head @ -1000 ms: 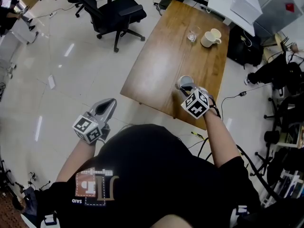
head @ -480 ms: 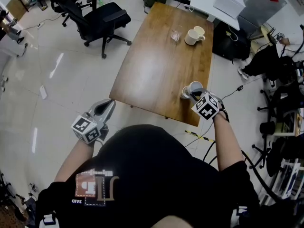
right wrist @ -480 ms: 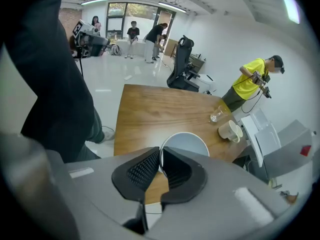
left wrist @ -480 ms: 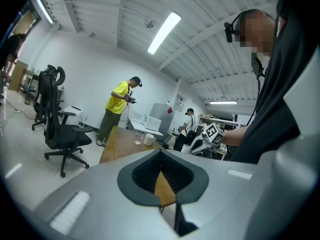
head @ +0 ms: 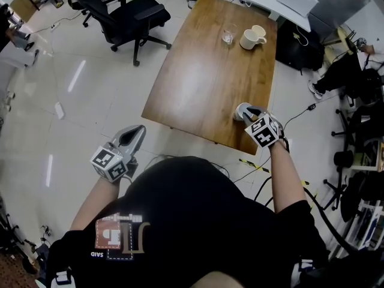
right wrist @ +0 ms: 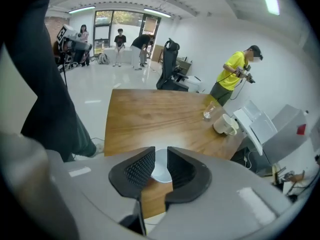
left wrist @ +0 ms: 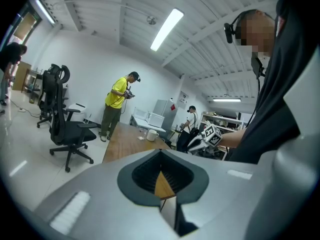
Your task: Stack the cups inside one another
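Carried to the desk's (head: 204, 83) near corner, the cup (head: 242, 110) sits loose between the right tool (head: 250, 113), whose jaws have just been opening. Left tool (head: 133, 138) is closed and empty; nothing is stacked yet.

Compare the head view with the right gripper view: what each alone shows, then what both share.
Head view only: the left hand-held gripper over the floor, off the table. Right gripper view only: a bystander's yellow shirt, and the jaws of the right hand-held gripper, which have just been opening, apart with the white cup in the gap. Both: the wooden table, glass, cream mug and that cup.
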